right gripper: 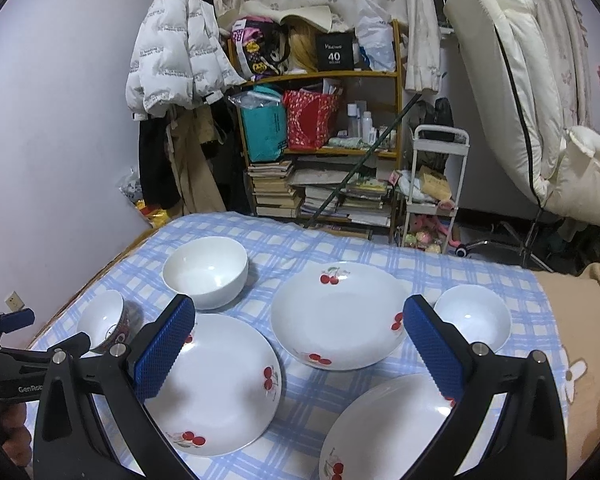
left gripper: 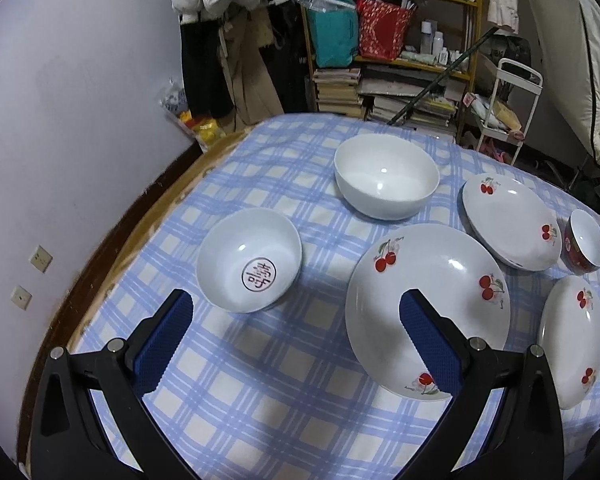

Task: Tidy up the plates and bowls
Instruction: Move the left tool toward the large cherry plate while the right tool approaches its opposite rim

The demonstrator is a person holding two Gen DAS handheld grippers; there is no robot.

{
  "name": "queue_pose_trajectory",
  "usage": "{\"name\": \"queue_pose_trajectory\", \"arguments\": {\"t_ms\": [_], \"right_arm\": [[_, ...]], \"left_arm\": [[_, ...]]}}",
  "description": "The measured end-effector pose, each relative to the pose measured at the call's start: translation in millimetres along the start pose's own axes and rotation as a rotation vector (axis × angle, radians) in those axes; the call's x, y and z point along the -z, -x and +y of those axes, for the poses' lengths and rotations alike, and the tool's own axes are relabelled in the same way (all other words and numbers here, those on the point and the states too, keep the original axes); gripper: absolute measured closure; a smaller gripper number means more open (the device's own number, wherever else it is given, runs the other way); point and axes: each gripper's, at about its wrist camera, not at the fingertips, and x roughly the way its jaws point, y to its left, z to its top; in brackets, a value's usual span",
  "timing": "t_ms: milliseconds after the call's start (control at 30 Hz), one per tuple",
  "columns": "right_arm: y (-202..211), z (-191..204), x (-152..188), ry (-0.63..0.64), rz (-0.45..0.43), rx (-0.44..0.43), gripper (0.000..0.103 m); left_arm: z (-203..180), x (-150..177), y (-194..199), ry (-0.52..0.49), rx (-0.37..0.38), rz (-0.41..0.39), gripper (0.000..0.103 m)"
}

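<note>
In the left wrist view, my left gripper (left gripper: 296,298) is open above the checked cloth, holding nothing. A white bowl with a red seal (left gripper: 249,260) sits just beyond its left finger, and a large cherry plate (left gripper: 428,308) lies under its right finger. Farther off are a plain white bowl (left gripper: 386,176), two more cherry plates (left gripper: 510,220) (left gripper: 572,340) and a small red bowl (left gripper: 584,246). My right gripper (right gripper: 298,304) is also open and empty, hovering over three cherry plates (right gripper: 220,384) (right gripper: 338,314) (right gripper: 380,428), with bowls (right gripper: 206,270) (right gripper: 102,320) (right gripper: 472,316) around them.
The blue checked tablecloth (right gripper: 312,248) covers the table, whose wooden edge (left gripper: 112,256) runs close to the wall on the left. Behind stand a cluttered shelf (right gripper: 320,152), a white trolley (right gripper: 436,184) and hanging coats. A hand (right gripper: 14,428) shows at the left edge.
</note>
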Motion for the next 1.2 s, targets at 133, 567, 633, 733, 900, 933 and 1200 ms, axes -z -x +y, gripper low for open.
{"name": "queue_pose_trajectory", "arguments": {"t_ms": [133, 567, 633, 733, 900, 933, 1200], "right_arm": [[-12.6, -2.1, 2.5, -0.024, 0.035, -0.018, 0.000], [-58.8, 8.9, 15.4, 0.061, 0.111, -0.004, 0.000], [-65.2, 10.7, 18.6, 0.075, 0.127, -0.009, 0.000], [-75.0, 13.4, 23.8, 0.090, 0.162, -0.016, 0.001], [-90.3, 18.8, 35.0, 0.114, 0.219, -0.027, 0.004], [-92.4, 19.5, 37.0, 0.116, 0.230, -0.028, 0.005], [-110.7, 14.4, 47.6, 0.086, 0.317, -0.062, 0.024]], "left_arm": [[1.0, -0.2, -13.5, 0.021, 0.011, 0.036, 0.001], [-4.9, 1.9, -55.2, 0.011, 0.023, 0.139, 0.001], [-4.1, 2.8, -58.9, 0.015, 0.038, 0.153, 0.001], [-4.8, 4.1, -64.7, 0.017, 0.057, 0.178, 0.001], [-7.3, 7.2, -75.7, 0.013, 0.072, 0.213, 0.001], [-6.6, 7.5, -77.9, 0.015, 0.078, 0.221, 0.002], [-7.8, 10.9, -88.9, 0.019, 0.110, 0.263, 0.002]]}}
